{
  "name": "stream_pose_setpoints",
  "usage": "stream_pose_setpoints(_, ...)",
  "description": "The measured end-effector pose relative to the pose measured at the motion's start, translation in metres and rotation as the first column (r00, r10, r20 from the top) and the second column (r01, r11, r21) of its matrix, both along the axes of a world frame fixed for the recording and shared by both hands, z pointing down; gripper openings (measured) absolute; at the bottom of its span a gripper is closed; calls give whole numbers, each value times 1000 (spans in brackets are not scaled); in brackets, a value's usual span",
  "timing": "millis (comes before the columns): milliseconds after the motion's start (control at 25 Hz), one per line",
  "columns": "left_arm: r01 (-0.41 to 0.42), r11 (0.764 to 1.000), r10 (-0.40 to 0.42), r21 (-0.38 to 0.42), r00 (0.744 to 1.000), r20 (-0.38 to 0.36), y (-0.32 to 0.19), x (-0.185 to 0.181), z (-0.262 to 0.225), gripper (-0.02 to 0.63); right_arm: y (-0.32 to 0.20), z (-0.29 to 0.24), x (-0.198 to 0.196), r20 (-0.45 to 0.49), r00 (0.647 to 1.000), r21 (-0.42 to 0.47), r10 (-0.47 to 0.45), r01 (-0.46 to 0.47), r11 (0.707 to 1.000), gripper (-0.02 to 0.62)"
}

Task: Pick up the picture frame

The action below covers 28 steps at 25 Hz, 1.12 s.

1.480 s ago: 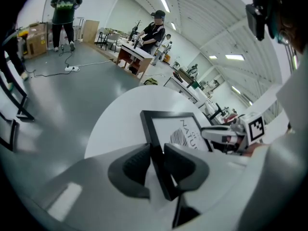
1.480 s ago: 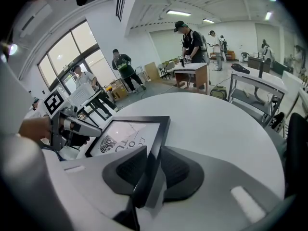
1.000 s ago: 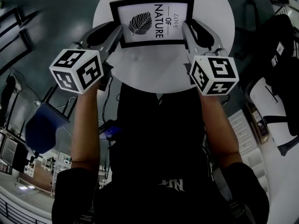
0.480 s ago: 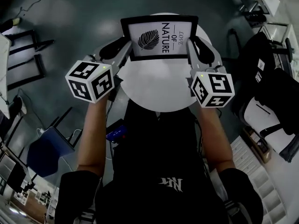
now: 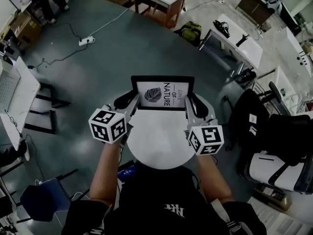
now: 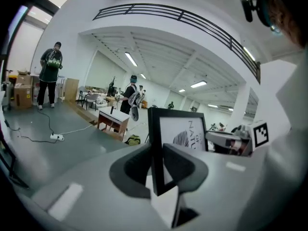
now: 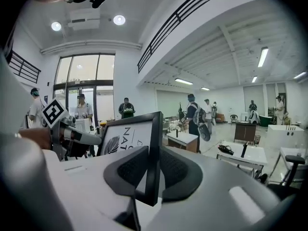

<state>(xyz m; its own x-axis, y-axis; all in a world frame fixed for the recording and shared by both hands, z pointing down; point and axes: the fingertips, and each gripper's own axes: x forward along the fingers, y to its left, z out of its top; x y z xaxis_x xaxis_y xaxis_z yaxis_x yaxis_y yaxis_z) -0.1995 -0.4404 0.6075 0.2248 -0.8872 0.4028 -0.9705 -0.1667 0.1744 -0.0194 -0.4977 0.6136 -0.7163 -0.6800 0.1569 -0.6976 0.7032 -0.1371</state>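
Both tongs are clamped on the picture frame [image 5: 163,93], one at each short side: the left tongs [image 5: 132,102] take its left edge and the right tongs [image 5: 190,103] its right edge. In the left gripper view the black moulding runs down between the dark pads [image 6: 131,168], which press on its front and back. The right gripper view shows the same grip, with the pads [image 7: 128,171] closed on the other edge. The frame stands nearly upright between the two tongs at the far rim of the round white counter [image 5: 159,148], its white print with a dark leaf and the words "LOVE OF NATURE" turned toward the person. Whether its lower edge touches the counter cannot be told. Grey floor [image 5: 98,67] lies beyond it.
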Motion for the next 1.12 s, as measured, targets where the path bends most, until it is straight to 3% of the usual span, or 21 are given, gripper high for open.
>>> stream_pose_setpoints(200, 1, 995, -5, 100, 999, 47, 14, 28, -73, 74, 11, -72, 28, 67, 998, 98, 1, -7, 995, 71)
stream_pose_setpoints(440, -21, 971, -12, 239, 991, 136, 33, 80, -152, 74, 28, -138, 79, 162, 987, 208, -20, -14, 978, 71)
stream_pose_setpoints(840, -92, 901, -23, 424, 966, 258, 101, 183, -230, 74, 95, -204, 180, 300, 953, 372, -42, -77, 925, 71)
stream_pose_setpoints(1120, -150, 845, -23, 513, 949, 316, 168, 253, -242, 74, 161, -207, 249, 380, 924, 428, -44, -134, 894, 69)
